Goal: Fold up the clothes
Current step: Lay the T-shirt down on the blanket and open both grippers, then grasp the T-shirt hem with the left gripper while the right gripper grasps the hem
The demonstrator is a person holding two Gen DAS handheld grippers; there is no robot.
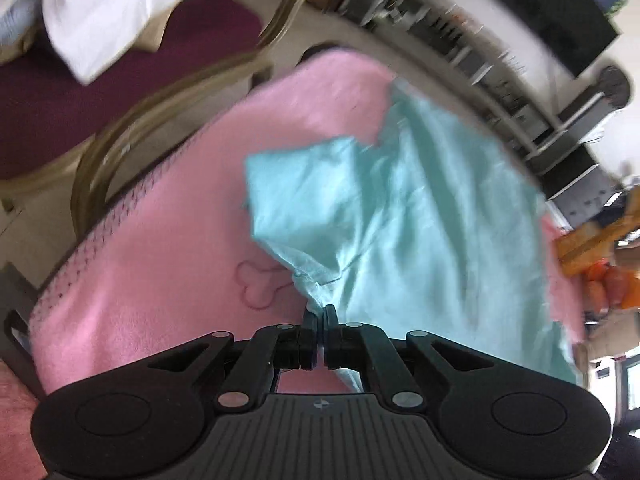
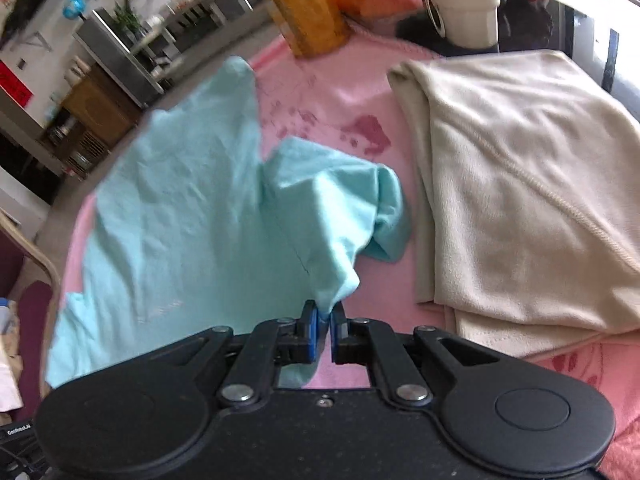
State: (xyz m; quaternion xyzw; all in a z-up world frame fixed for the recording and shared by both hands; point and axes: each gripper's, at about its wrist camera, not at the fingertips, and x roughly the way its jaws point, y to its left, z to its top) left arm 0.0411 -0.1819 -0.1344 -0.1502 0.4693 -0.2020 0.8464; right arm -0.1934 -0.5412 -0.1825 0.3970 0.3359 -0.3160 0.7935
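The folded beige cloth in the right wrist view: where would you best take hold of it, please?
Probably the beige cloth at its near, layered edge, approached low from the near side: that edge lies flat on the pink blanket, facing the right gripper, which is now shut on the turquoise garment.

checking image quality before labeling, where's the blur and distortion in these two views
Left wrist view: motion blur smears the shelves and the teal shirt; the tongs stay sharp. Right wrist view: clearer, the beige cloth is crisp, the far background is soft. Both bend straight lines at the edges, fisheye-style.

The T-shirt point(image 2: 192, 216) lies spread on the blanket point(image 2: 340, 92). A folded garment point(image 2: 520, 200) lies on the blanket, right of the T-shirt.
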